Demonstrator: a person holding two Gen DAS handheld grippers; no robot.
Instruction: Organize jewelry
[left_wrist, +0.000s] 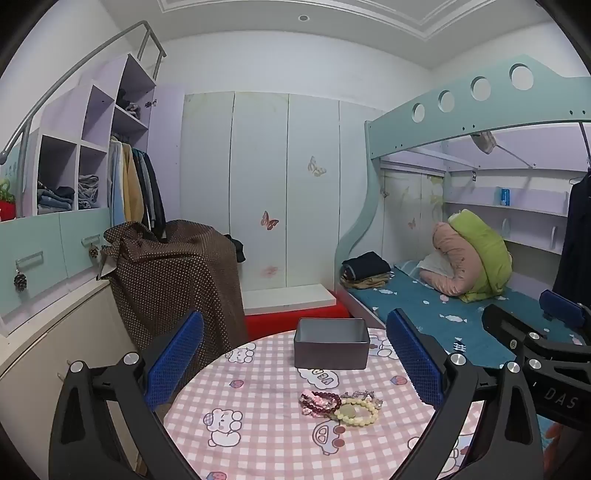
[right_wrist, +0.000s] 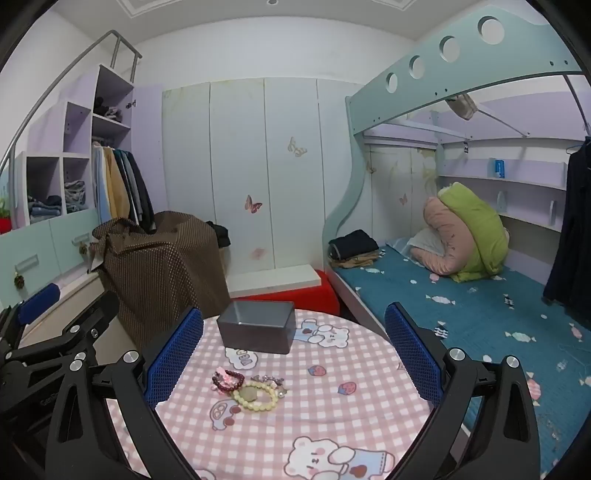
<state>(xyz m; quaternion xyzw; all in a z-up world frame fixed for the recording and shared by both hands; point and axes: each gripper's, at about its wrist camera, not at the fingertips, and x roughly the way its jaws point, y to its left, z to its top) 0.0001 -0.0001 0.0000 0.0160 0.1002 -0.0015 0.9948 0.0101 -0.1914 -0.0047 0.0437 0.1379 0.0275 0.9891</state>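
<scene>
Fingers (left_wrist: 173, 358) of both grippers spread wide and empty above bracelets (left_wrist: 340, 404) before a grey box (left_wrist: 331, 349).

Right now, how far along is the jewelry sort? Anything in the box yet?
Done: nothing visible. The grey box looks empty as far as its inside shows. In hand: nothing; the left gripper and right gripper are both open and hold nothing. Left: all of it. The cream bead bracelet, dark red bracelet and the other pieces lie in one pile on the checked tablecloth, in front of the box.
</scene>
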